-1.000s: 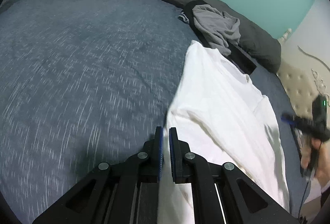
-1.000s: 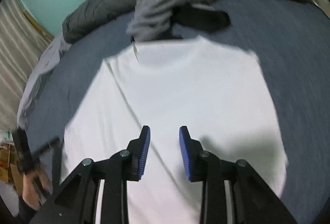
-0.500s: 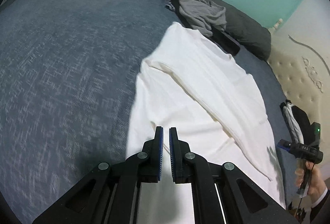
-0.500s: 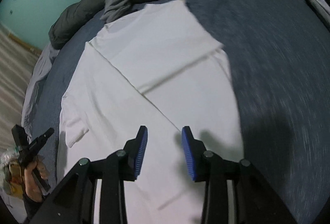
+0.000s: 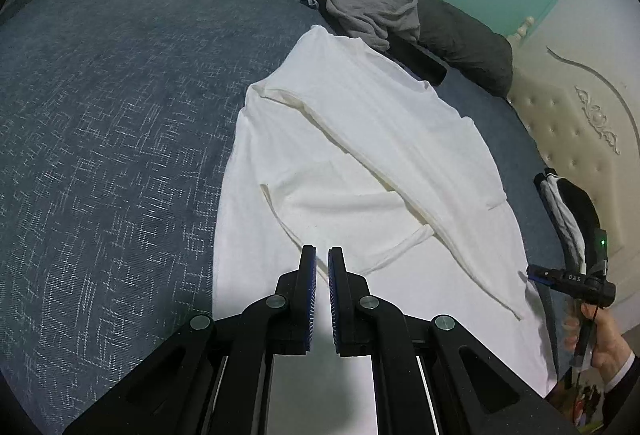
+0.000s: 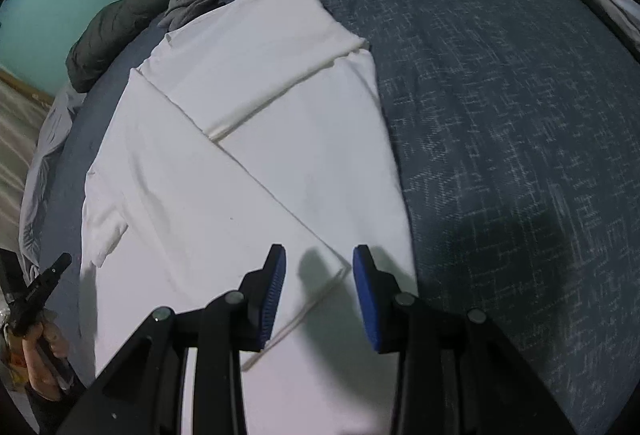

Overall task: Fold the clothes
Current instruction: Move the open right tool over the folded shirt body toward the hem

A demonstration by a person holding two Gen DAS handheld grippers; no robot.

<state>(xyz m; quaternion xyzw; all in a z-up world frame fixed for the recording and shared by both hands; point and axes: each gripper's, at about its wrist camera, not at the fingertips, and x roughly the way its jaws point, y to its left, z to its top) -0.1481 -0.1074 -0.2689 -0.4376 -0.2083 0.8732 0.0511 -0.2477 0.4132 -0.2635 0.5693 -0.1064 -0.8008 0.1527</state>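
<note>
A white T-shirt is being shown lying flat on the blue-grey bedspread, partly folded: one side is turned in over the body along a long diagonal crease, with a short sleeve lying on top. Its far end is lying just beside a crumpled grey garment, which is being seen bunched near the far edge of the bed.

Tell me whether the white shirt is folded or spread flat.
Partly folded: both sides of the white shirt are turned inward, overlapping along a diagonal edge; its length remains unfolded.
</note>
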